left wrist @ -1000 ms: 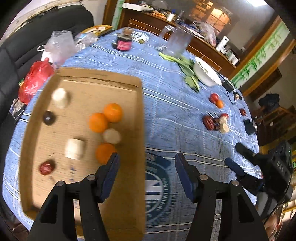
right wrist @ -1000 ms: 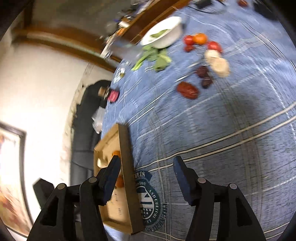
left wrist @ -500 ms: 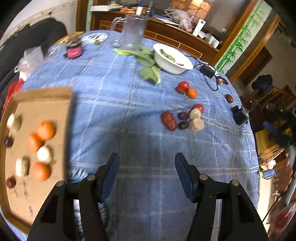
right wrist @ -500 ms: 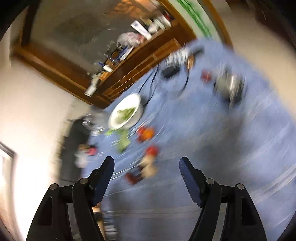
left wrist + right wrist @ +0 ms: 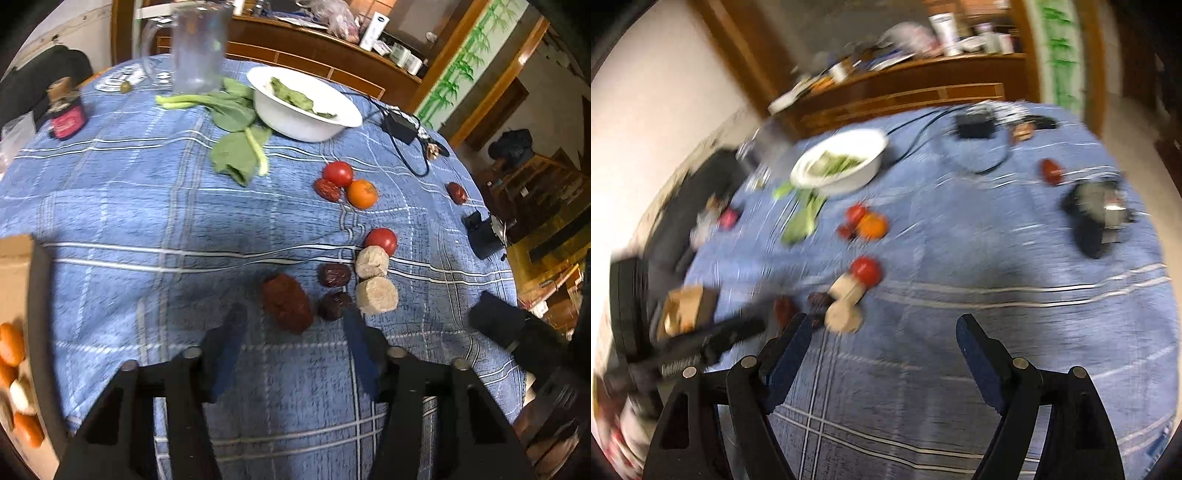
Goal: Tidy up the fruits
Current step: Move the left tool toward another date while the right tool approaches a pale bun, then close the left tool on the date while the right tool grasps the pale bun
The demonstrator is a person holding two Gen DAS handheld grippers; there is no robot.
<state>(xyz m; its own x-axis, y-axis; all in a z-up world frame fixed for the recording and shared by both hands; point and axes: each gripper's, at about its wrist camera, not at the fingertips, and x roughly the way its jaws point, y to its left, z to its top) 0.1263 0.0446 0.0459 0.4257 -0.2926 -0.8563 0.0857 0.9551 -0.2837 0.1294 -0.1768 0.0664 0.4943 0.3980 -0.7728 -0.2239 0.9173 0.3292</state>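
Loose fruit lies on the blue checked cloth (image 5: 147,206): a large dark red date (image 5: 286,302), two dark dates (image 5: 334,275), two tan round pieces (image 5: 376,295), a tomato (image 5: 380,240), and further off a tomato, date and orange (image 5: 362,194). My left gripper (image 5: 293,332) hovers just before the large date, which lies between its fingertips untouched; its jaws are closing. My right gripper (image 5: 882,332) is to the right of the tan pieces (image 5: 846,317), jaws opening, nothing between them. The cardboard box (image 5: 14,277) with oranges (image 5: 11,349) is at the left edge.
At the back stand a white bowl (image 5: 306,110) of greens, loose leaves (image 5: 236,147), a glass pitcher (image 5: 195,48) and a small red jar (image 5: 66,114). A charger with cable (image 5: 399,125), a lone date (image 5: 456,192) and a black device (image 5: 484,236) lie near the right edge.
The left gripper has swung right, from over the box to the loose fruit, and its jaws have narrowed. The right gripper has rolled, swung over the table, and its jaws have widened.
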